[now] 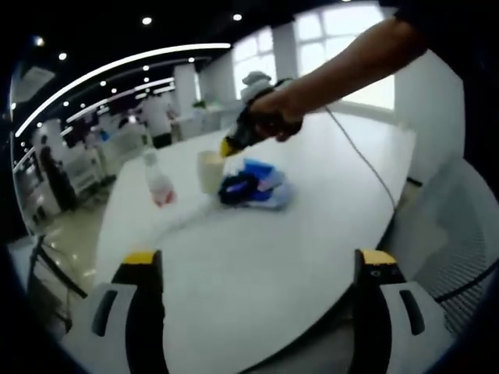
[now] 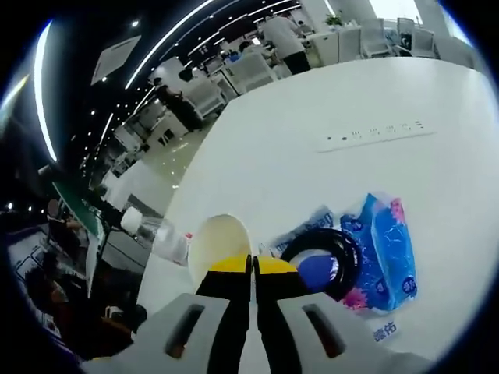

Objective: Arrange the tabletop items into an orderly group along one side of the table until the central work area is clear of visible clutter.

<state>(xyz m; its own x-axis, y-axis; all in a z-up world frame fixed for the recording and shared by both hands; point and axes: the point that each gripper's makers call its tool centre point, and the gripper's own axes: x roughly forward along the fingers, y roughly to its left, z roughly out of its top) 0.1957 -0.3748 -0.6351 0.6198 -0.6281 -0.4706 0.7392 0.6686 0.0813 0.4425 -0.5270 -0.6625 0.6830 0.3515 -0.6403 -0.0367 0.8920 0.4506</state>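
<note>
Both jaws of the right gripper (image 2: 251,269) are seen pressed together, with nothing between them, and their yellow tips are held just above the rim of a cream paper cup (image 2: 219,248). Beside the cup, a plastic bottle (image 2: 156,234) (clear, with a reddish label) is laid on its side on the white table (image 2: 312,125). To the other side of the tips, a black ring-shaped object (image 2: 320,253) is placed over blue tissue packs (image 2: 386,253). In the left gripper view, the left gripper (image 1: 257,269) is held with jaws wide apart above the near table edge, well apart from the cup (image 1: 209,171), the bottle (image 1: 158,183) and the packs (image 1: 261,187). The right gripper (image 1: 234,142) is held there by a hand (image 1: 274,115).
</note>
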